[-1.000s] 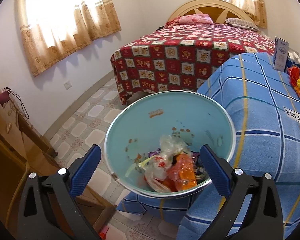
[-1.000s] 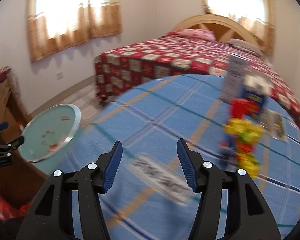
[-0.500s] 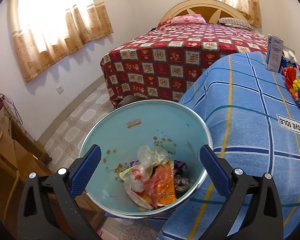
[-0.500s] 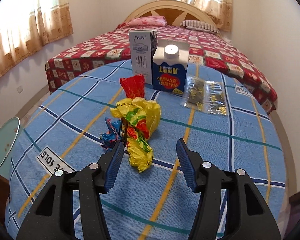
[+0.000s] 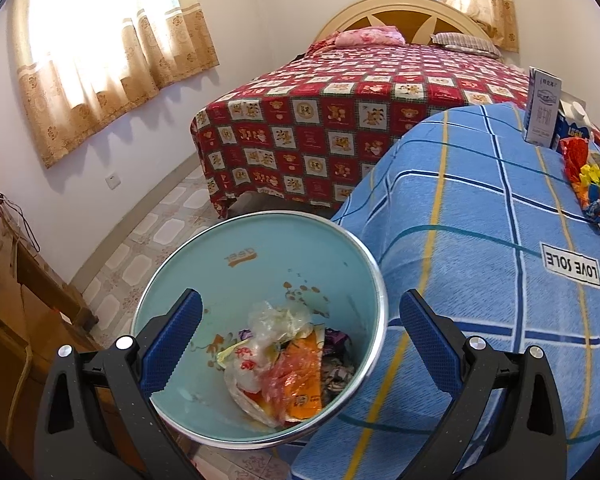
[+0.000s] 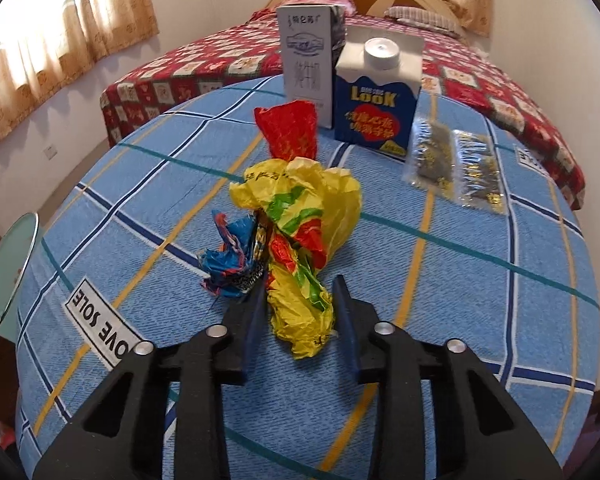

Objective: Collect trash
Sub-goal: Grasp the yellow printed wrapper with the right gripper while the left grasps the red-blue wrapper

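A crumpled yellow wrapper lies on the blue checked tablecloth, with a red wrapper behind it and a blue one at its left. My right gripper is closing, and its pads meet both sides of the yellow wrapper's near end. A light blue bin holding several wrappers and bags sits off the table's left edge. My left gripper hovers open over the bin's near rim and grips nothing. The same bin shows at the right wrist view's left edge.
Two cartons, a grey-white one and a blue one, stand at the table's far side beside two clear packets. A red-quilted bed lies beyond. Wooden furniture stands left of the bin on the tiled floor.
The right gripper swung from the table's left part to the wrappers, came in close and narrowed its jaws around the yellow one. In the left wrist view the bin slid left and lower.
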Available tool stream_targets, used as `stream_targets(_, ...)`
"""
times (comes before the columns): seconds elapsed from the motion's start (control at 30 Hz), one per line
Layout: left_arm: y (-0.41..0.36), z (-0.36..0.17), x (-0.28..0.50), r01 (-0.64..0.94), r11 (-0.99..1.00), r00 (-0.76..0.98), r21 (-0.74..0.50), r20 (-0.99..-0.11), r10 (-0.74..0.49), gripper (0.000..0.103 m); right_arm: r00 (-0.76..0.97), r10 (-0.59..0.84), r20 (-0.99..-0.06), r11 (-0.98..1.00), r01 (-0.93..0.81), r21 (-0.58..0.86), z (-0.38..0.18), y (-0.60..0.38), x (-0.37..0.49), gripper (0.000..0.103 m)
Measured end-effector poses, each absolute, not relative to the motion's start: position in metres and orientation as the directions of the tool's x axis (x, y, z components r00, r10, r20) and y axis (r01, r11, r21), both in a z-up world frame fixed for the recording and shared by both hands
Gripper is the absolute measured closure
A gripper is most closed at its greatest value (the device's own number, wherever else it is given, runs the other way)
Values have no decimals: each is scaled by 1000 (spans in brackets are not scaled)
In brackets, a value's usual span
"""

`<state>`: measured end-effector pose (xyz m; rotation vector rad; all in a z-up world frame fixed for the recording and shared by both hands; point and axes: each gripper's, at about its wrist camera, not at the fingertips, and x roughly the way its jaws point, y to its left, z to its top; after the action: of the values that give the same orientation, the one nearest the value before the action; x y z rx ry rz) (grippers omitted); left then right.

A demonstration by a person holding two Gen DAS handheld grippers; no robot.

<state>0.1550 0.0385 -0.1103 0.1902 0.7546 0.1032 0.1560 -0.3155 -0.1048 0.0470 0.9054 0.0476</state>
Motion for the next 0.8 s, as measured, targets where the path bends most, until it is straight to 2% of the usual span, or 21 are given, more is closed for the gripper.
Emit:
stream_targets(0.3,-16,-98,165,47,981,740,186,-666,91,6,687,34,-725,999,0,46,-92,-323,134,73)
stream_targets(0.57,-99,-93,179,159,970,747,184,-664,3,6,698,-86,-711,990,138,15,-90,-369,125,73)
stream_targets(0.7,-138,-98,188,195,960,741,201,-672,-10,6,691,-105,-715,981,190,39,-93,-396,124,73)
stream_targets(0.8,-162,-102,195,222,952,735,212,-678,-20,6,696,-153,-701,976,216,1,-91,-406,124,73)
